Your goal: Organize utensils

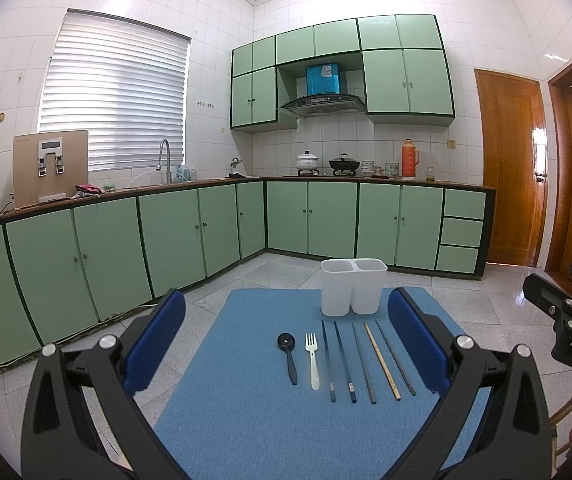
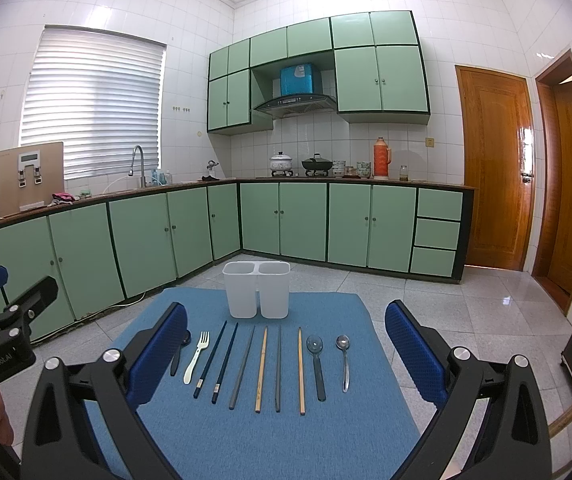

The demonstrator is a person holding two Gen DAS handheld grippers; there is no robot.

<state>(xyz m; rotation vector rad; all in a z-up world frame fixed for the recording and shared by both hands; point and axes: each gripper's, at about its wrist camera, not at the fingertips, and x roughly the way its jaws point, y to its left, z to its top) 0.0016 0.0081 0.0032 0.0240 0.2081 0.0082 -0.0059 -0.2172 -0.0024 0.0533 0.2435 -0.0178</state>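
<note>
Utensils [image 2: 261, 364] lie in a row before white holder [image 2: 256, 290]

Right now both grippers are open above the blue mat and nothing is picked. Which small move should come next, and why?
Probably lower the right gripper onto the metal spoon at the right end of the row. Both compartments of the white holder look empty, every utensil lies flat on the blue mat, and the end piece has free space beside it. The left gripper is also open.

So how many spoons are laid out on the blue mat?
3: a black spoon at the row's left end beside the fork, and a dark-handled spoon and a metal spoon at the right end. None looks hidden.
</note>
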